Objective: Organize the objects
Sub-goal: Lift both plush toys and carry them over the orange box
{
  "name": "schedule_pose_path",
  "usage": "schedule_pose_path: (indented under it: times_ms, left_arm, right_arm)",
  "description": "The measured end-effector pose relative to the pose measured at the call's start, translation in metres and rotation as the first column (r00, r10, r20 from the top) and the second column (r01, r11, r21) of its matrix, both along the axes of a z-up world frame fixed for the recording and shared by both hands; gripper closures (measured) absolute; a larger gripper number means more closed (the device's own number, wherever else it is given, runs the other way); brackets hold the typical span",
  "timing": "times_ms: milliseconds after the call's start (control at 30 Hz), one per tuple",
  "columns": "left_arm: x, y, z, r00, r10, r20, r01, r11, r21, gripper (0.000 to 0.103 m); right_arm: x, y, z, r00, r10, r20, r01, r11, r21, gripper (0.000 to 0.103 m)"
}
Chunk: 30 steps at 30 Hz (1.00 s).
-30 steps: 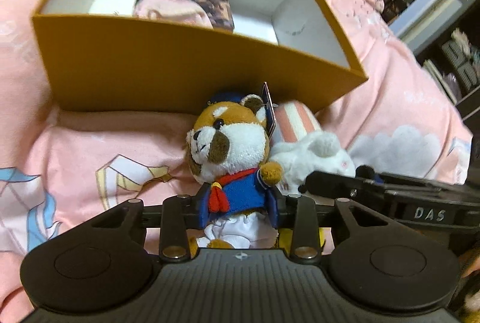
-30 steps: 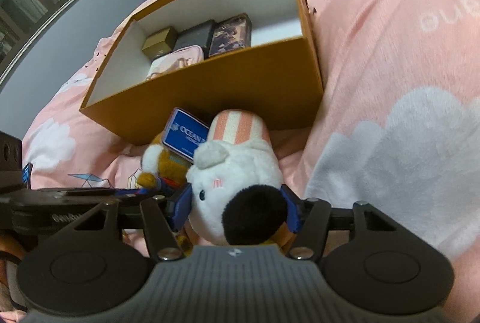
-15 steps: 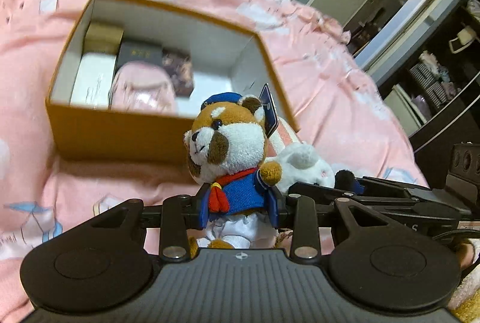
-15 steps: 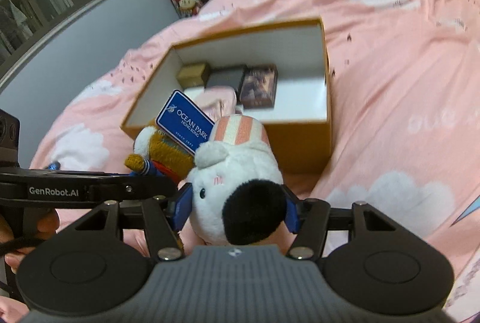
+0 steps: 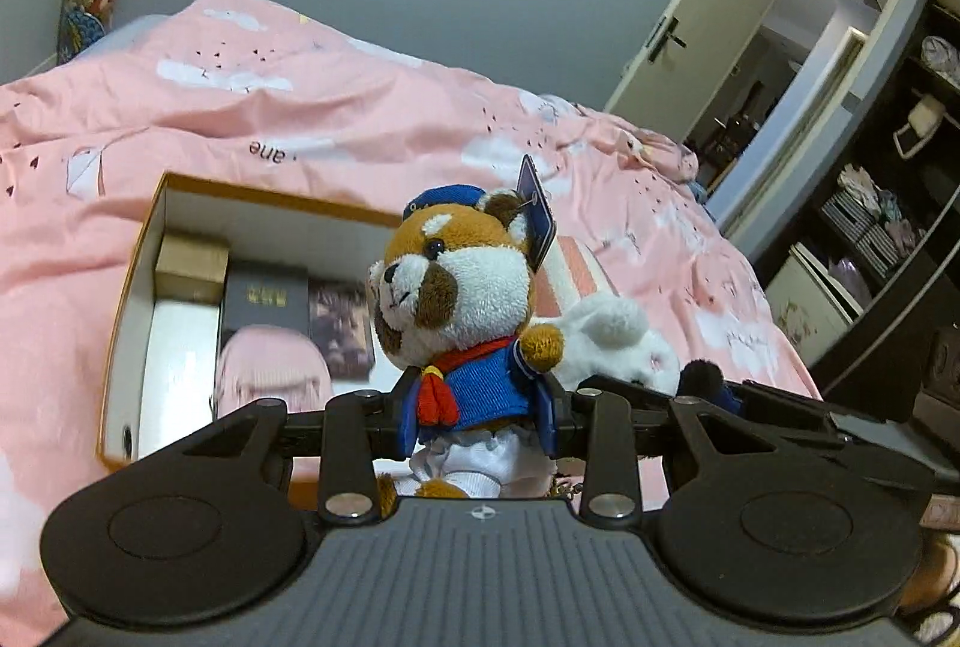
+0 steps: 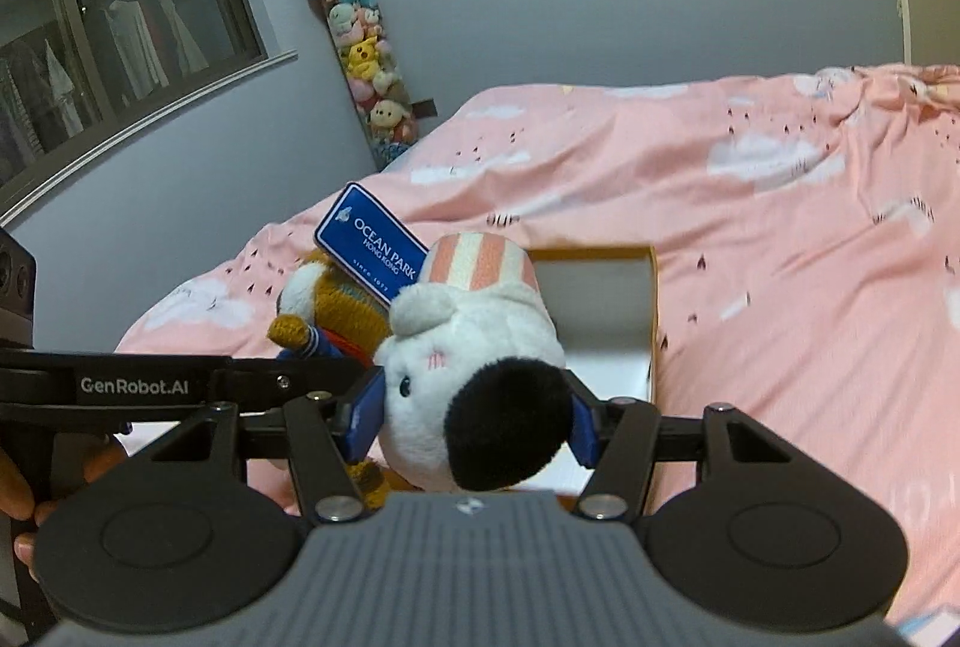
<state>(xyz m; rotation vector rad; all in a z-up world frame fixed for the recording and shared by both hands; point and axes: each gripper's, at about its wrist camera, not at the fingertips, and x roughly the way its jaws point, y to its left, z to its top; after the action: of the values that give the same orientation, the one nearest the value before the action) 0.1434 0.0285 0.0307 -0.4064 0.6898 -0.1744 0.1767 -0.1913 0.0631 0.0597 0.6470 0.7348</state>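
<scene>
Carrying two plush toys to the box

Left tongs [image 5: 480, 422] clamp the sailor bear [image 5: 465, 299]; right tongs [image 6: 474, 422] clamp the white plush [image 6: 474, 347]. Both toys hang above the bed [image 6: 780, 239], near the orange box [image 5: 129, 299]. Next, likely: lower each into free space, then release.

Bedroom: pink-quilted bed [image 5: 372, 119], wardrobe door [image 5: 708, 17]

Both plush toys [image 5: 474, 323] higher (box [image 5: 138, 323] lower)
</scene>
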Motion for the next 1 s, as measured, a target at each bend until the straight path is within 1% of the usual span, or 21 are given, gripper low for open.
schedule_pose_path:
  times_ms: [100, 167, 267, 333, 400, 533, 700, 867, 1000]
  left_arm:
    - [0.018, 0.001, -0.014, 1.0, 0.014, -0.022, -0.014, 1.0, 0.002, 0.062]
    - [0.028, 0.003, -0.028, 0.999, 0.016, -0.051, -0.016, 1.0, 0.011, 0.062]
    - [0.043, 0.011, -0.052, 0.992, -0.002, -0.126, -0.002, 0.999, -0.037, 0.062]
    - [0.049, 0.015, -0.066, 0.987, -0.016, -0.161, 0.008, 0.999, -0.049, 0.062]
    - [0.051, 0.019, -0.072, 0.985, -0.029, -0.171, 0.018, 0.997, -0.069, 0.062]
    - [0.059, 0.031, -0.076, 0.98, -0.074, -0.186, 0.053, 0.992, -0.113, 0.062]
    - [0.074, 0.043, -0.089, 0.969, -0.086, -0.232, 0.046, 0.984, -0.173, 0.062]
    - [0.085, 0.046, -0.103, 0.957, -0.096, -0.273, 0.042, 0.979, -0.198, 0.062]
    - [0.093, 0.042, -0.114, 0.949, -0.111, -0.296, 0.057, 0.981, -0.184, 0.062]
  right_arm:
    - [0.013, 0.01, -0.006, 1.0, -0.015, 0.001, 0.015, 1.0, -0.028, 0.042]
    - [0.022, 0.018, -0.015, 1.0, -0.027, -0.001, 0.027, 0.997, -0.066, 0.042]
    - [0.033, 0.027, -0.03, 0.999, -0.033, -0.012, 0.031, 0.992, -0.125, 0.042]
    - [0.038, 0.032, -0.038, 0.999, -0.022, -0.027, 0.018, 0.987, -0.157, 0.042]
    - [0.044, 0.034, -0.046, 0.998, -0.016, -0.059, 0.006, 0.985, -0.17, 0.042]
    - [0.054, 0.037, -0.057, 0.996, -0.025, -0.087, 0.006, 0.978, -0.21, 0.042]
    - [0.067, 0.043, -0.063, 0.99, -0.015, -0.139, -0.018, 0.972, -0.235, 0.042]
    - [0.074, 0.052, -0.067, 0.987, -0.014, -0.159, -0.031, 0.961, -0.274, 0.042]
    - [0.079, 0.061, -0.077, 0.985, -0.021, -0.172, -0.041, 0.936, -0.349, 0.042]
